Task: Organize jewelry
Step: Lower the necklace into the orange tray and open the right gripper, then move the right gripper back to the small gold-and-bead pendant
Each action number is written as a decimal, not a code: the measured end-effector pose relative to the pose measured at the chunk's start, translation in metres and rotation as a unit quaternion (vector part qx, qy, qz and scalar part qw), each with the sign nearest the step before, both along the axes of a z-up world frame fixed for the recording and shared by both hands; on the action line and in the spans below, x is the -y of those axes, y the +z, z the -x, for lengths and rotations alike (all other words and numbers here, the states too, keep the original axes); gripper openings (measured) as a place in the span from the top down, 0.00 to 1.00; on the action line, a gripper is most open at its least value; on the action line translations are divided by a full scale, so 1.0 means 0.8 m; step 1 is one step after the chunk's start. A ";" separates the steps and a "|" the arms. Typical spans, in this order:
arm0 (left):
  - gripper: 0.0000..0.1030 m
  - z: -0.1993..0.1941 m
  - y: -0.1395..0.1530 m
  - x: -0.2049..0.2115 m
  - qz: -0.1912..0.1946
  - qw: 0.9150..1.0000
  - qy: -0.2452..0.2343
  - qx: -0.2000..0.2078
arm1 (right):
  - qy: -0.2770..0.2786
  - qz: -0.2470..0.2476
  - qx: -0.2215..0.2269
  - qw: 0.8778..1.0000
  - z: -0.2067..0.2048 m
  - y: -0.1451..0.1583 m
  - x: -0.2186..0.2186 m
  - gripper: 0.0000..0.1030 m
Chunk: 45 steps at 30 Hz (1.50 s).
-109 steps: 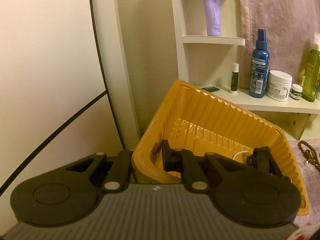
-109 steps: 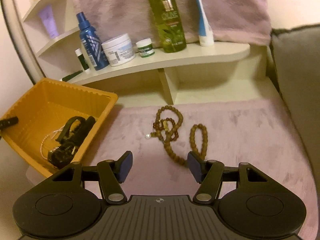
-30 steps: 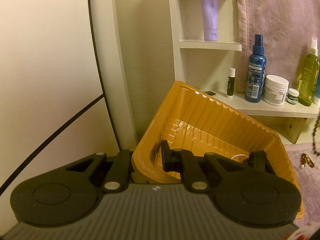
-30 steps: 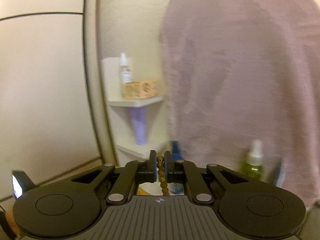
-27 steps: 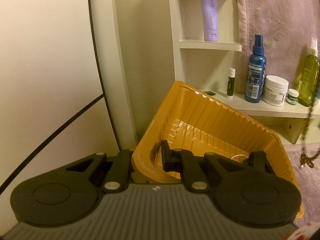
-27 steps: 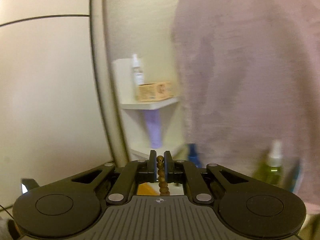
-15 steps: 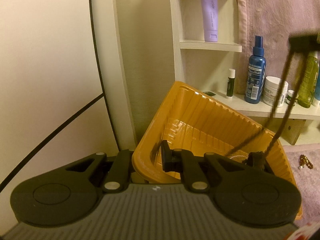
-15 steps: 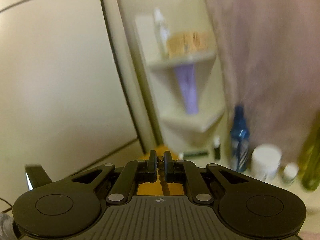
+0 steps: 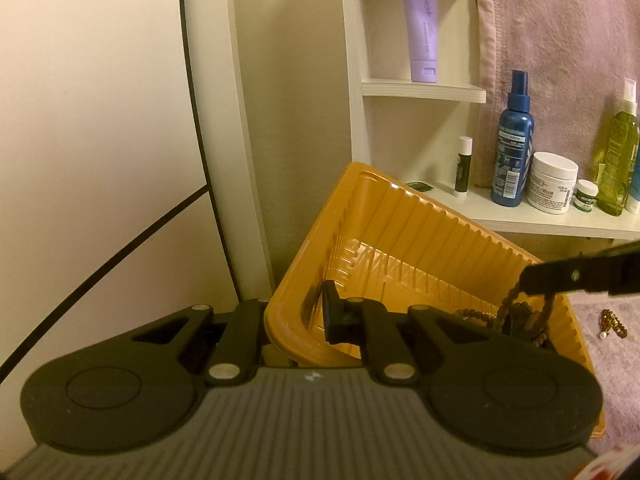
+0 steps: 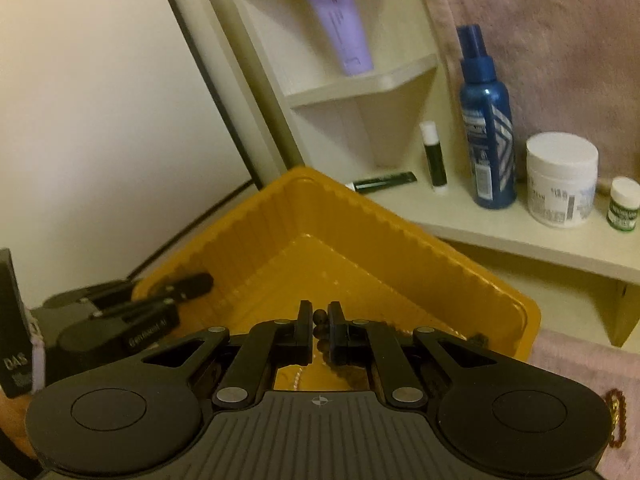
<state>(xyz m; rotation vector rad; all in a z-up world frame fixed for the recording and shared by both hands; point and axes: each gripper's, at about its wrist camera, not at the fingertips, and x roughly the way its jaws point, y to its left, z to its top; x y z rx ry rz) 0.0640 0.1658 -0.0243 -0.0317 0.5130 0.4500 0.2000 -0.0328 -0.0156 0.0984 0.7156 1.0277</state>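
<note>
Left wrist view: left gripper (image 9: 304,320) clamped tight on the near left rim of the yellow tray (image 9: 400,236), one finger inside the wall, the other outside. Tray tipped up, its far corner toward 12 o'clock, leaning near the white shelf unit (image 9: 356,80). From 3 o'clock, right gripper (image 9: 528,280) reaching in over the tray's right side, pinched on the brown bead strand (image 9: 508,312); strand hanging down in loops, lower part piled on the tray floor at about 4 o'clock of the tray. Outside the tray at 3 o'clock, small amber bead piece (image 9: 612,322) lying on the pink cloth (image 9: 608,364), well apart from the tray. On the shelves at 1 to 2 o'clock: purple tube (image 9: 421,28), blue spray bottle (image 9: 514,140), white jar (image 9: 551,182), green bottle (image 9: 618,160).

Right wrist view: right gripper (image 10: 319,330) closed on the brown bead strand (image 10: 320,318), one bead showing between the pads, further beads dropping below toward the tray floor. Yellow tray (image 10: 420,268) straight ahead and beneath. At 9 o'clock, left gripper (image 10: 176,292) gripping the tray's left rim. Pale pearl strand (image 10: 297,378) glimpsed on the tray floor under the fingers. At 4 o'clock, amber bead piece (image 10: 616,416) on the pink cloth (image 10: 576,352), beside the gripper body.
</note>
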 end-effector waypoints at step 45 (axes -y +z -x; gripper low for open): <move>0.89 -0.008 -0.004 -0.001 -0.008 1.000 0.002 -0.011 | -0.192 0.104 0.003 0.976 0.014 -0.091 0.189 0.50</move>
